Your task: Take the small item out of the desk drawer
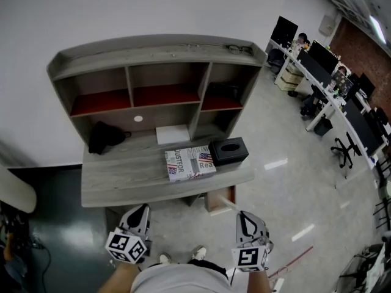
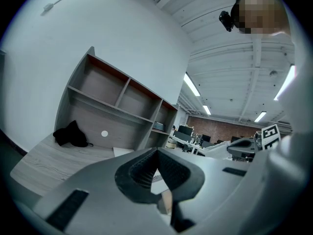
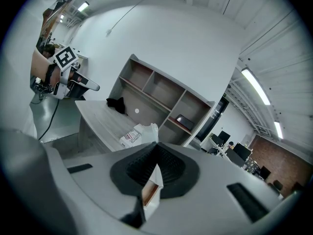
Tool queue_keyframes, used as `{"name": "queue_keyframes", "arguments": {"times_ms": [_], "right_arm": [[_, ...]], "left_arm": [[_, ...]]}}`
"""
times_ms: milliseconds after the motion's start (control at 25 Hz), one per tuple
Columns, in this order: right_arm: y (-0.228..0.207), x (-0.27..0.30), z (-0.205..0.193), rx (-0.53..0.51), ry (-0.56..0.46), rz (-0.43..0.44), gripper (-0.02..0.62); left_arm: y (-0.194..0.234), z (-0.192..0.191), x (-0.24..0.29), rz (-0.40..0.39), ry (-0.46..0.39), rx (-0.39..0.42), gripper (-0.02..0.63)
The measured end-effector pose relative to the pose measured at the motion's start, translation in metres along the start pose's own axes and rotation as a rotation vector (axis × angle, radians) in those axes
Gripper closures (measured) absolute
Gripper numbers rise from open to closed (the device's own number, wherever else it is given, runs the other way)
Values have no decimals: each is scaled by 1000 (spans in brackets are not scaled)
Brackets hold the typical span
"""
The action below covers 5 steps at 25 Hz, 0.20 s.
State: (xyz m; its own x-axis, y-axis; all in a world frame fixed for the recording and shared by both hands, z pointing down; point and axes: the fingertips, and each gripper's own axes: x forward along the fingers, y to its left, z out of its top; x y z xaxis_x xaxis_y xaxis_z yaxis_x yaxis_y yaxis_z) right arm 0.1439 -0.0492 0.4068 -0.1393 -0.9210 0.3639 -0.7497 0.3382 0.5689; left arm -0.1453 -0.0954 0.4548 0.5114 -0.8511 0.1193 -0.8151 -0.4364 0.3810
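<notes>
The left gripper [image 2: 157, 153] is shut tight and nothing is held. The right gripper [image 3: 156, 148] is shut too, empty. The drawer [image 1: 221, 199] is seen under the desk [image 1: 122, 176]; the small item cannot be seen.

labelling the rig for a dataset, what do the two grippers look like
Both the left gripper and right gripper are light grey plastic, with black ribbed pads on the fingers. Each carries a white cube printed with black square markers. The person wears a light top.
</notes>
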Motion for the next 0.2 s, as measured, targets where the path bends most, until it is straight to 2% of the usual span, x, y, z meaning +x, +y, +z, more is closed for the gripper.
{"name": "queue_keyframes", "arguments": {"times_ms": [200], "right_arm": [[16, 1, 5, -5, 13, -11, 572]], "left_arm": [[17, -6, -10, -9, 15, -3, 588]]}}
